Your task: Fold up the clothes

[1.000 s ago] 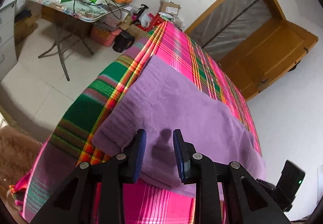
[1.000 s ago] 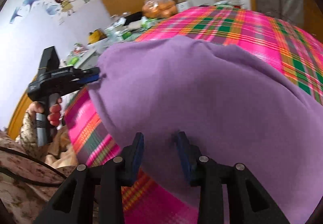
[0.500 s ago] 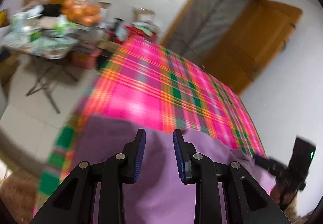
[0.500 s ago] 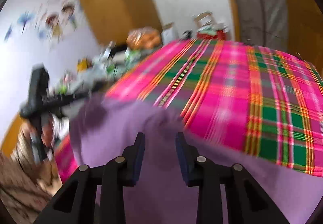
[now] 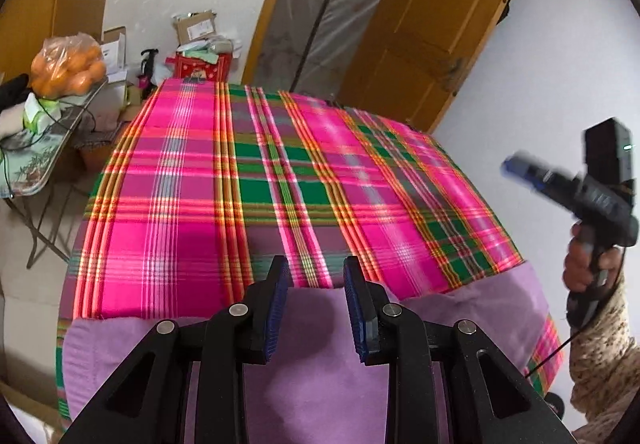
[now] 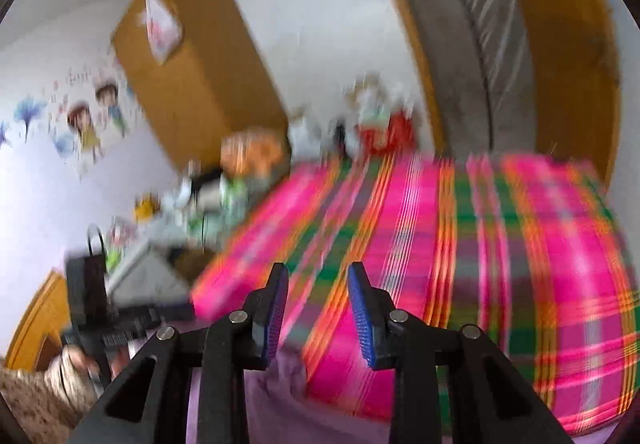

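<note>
left gripper [image 5: 314, 302]: jaws spread, nothing between the pads, held above the purple garment [image 5: 320, 376], which lies flat under and behind its tips on the near edge of the plaid bedcover [image 5: 280, 183]. right gripper [image 6: 318, 310]: jaws also apart and empty, purple cloth below its left finger. view blurred. bag of oranges [image 5: 66, 65] far left.

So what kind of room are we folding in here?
Most likely a bedroom at home: a bed under a plaid cover, a wooden door, and cartoon wall stickers.
</note>
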`<state>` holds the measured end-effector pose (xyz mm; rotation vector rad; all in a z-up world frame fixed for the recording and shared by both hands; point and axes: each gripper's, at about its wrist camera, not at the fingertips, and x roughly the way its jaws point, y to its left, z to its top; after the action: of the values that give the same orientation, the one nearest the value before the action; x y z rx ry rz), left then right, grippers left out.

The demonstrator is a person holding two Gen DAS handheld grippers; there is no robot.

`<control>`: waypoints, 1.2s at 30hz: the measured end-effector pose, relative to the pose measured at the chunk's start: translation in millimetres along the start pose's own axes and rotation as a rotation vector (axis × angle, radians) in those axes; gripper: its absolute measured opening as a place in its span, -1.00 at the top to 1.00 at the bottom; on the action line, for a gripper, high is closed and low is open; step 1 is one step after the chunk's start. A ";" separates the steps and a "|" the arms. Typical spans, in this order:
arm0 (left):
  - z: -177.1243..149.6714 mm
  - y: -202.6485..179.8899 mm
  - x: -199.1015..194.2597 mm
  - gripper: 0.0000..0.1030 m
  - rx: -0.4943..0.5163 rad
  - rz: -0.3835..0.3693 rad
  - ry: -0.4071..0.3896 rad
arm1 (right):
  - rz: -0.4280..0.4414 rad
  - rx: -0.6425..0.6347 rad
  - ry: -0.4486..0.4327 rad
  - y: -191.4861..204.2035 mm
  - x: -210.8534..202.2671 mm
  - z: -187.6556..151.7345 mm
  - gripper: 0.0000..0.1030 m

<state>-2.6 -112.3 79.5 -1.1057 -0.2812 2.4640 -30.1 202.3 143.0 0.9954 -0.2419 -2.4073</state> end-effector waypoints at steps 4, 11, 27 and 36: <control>-11.0 14.5 18.0 0.43 -0.045 0.024 0.060 | 0.006 -0.033 0.227 -6.8 57.2 -27.2 0.37; -18.2 35.7 33.2 0.43 -0.122 0.039 0.070 | 0.081 -0.151 0.407 0.9 104.9 -55.7 0.37; -30.9 48.6 49.2 0.43 -0.194 0.046 0.105 | 0.158 -0.436 0.425 28.2 114.8 -64.8 0.34; -29.8 49.3 51.9 0.43 -0.205 0.035 0.095 | 0.154 -0.466 0.462 36.6 126.4 -67.2 0.33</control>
<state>-25.6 -132.2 8.2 -1.3181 -0.4980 2.4462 -43.9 106.8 31.2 1.2106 0.3773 -1.8981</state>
